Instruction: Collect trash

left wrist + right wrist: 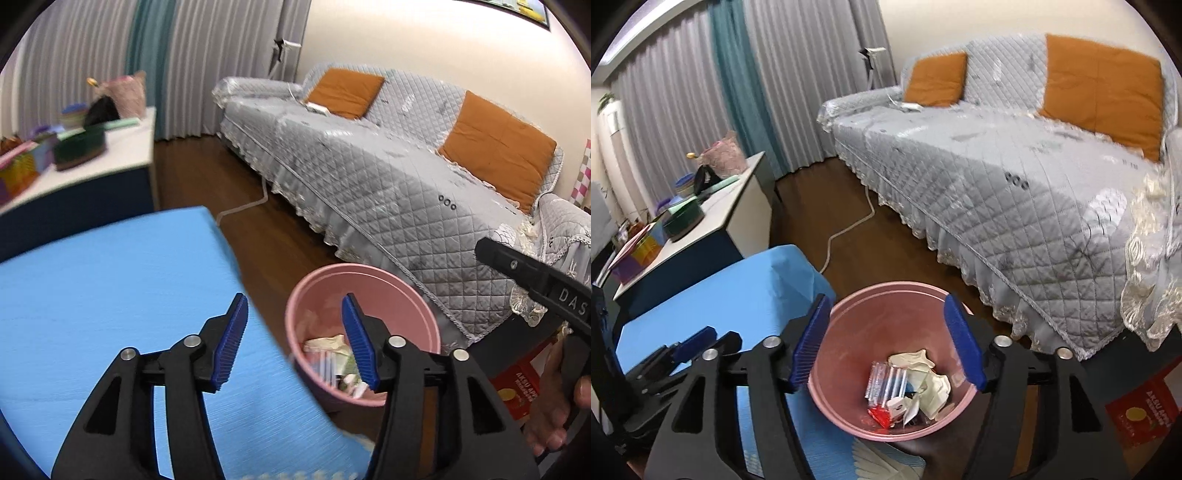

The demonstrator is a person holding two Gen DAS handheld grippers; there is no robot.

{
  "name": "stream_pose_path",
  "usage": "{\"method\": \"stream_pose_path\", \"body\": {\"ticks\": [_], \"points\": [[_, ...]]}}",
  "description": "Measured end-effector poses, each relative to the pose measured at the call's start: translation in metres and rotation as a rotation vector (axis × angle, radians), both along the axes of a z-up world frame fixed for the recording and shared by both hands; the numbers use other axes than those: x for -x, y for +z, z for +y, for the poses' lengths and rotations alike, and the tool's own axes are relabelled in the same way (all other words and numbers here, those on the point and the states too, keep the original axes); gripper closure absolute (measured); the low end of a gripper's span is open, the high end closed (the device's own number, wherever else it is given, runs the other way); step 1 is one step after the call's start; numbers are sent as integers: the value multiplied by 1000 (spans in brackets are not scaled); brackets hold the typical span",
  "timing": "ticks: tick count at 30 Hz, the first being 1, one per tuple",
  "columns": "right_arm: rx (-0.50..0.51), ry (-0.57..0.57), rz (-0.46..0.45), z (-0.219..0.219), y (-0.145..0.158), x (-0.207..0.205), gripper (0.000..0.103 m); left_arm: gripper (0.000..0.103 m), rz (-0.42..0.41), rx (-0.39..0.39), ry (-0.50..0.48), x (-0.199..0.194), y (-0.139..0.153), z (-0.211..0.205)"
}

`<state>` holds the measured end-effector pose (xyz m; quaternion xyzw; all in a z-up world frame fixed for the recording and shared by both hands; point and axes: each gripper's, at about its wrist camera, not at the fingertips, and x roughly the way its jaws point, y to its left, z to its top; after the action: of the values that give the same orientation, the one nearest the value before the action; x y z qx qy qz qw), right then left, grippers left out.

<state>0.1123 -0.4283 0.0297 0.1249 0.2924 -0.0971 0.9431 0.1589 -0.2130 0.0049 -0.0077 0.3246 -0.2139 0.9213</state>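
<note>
Wood floor (905, 254) lies bare between sofa (1015, 192) and blue table (110, 295) — both tools (293, 339) (886, 343) wide, empty, above pink bin (886, 314).

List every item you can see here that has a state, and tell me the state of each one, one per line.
left gripper: open, nothing between its jaws.
right gripper: open, empty, above the bin.
pink bin: upright on the floor, trash in the bottom, far from full.
crumpled paper: lying in the bin.
red wrapper: lying in the bin.
blue table cover: spread flat, bare.
curtains: drawn closed.
</note>
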Motion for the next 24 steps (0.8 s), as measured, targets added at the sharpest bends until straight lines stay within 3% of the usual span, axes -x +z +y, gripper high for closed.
{"method": "stream_pose_path", "body": {"ticks": [6, 13, 24], "points": [[42, 52, -63, 47, 21, 23, 20, 39, -70, -15, 77, 37, 21, 52], [82, 135, -110, 111, 30, 62, 7, 29, -126, -1, 251, 81, 37, 124], [99, 175, -134, 178, 23, 106, 5, 23, -101, -39, 459, 144, 35, 213]]}}
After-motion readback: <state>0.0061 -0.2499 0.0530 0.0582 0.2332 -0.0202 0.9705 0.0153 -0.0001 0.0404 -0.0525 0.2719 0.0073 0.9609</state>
